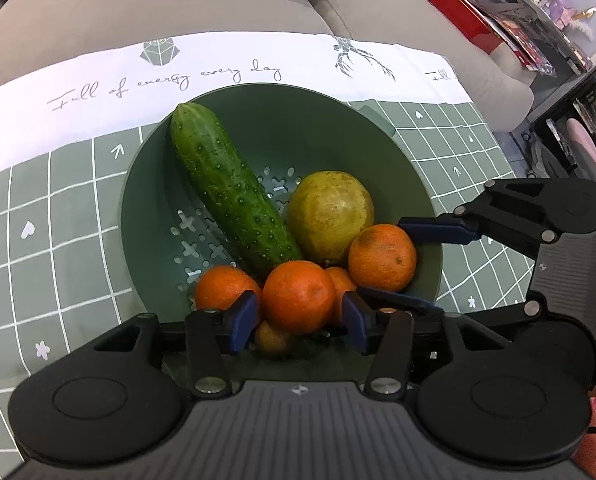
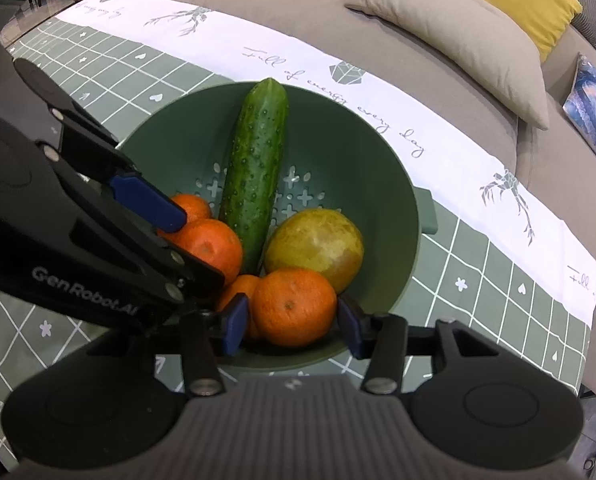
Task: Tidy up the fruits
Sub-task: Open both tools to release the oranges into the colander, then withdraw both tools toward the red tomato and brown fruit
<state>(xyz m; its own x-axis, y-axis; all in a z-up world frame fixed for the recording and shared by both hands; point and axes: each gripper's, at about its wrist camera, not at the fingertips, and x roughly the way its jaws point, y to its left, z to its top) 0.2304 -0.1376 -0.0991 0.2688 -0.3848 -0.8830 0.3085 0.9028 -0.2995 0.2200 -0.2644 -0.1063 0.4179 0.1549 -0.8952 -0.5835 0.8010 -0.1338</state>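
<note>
Fruits fill a round sage-green plastic colander bowl (image 1: 413, 184) with cross-shaped drain holes, standing on a green grid-patterned tablecloth (image 1: 58, 216) with a white lettered border.

Left wrist view: a long bumpy green cucumber (image 1: 234, 192) lies with its long axis running from the far left rim down toward the middle, stem tip pointing away and left. A round yellow-green guava-like fruit (image 1: 329, 216) sits just right of it. The left gripper (image 1: 299, 320) has its blue pads on either side of an orange mandarin (image 1: 298, 296); a thin gap shows at each pad, so the jaws stand apart and do not clamp it. The right gripper (image 1: 411, 264) reaches in from the right, its fingers flanking another orange mandarin (image 1: 381, 258). A small brownish fruit (image 1: 274, 338) peeks out below, seen only here.

Right wrist view: the cucumber points nearly straight away. The right gripper's jaws stand apart beside the near mandarin, not pressing. A yellow cushion (image 2: 529, 4) on the beige sofa (image 2: 298, 20) appears only here.
</note>
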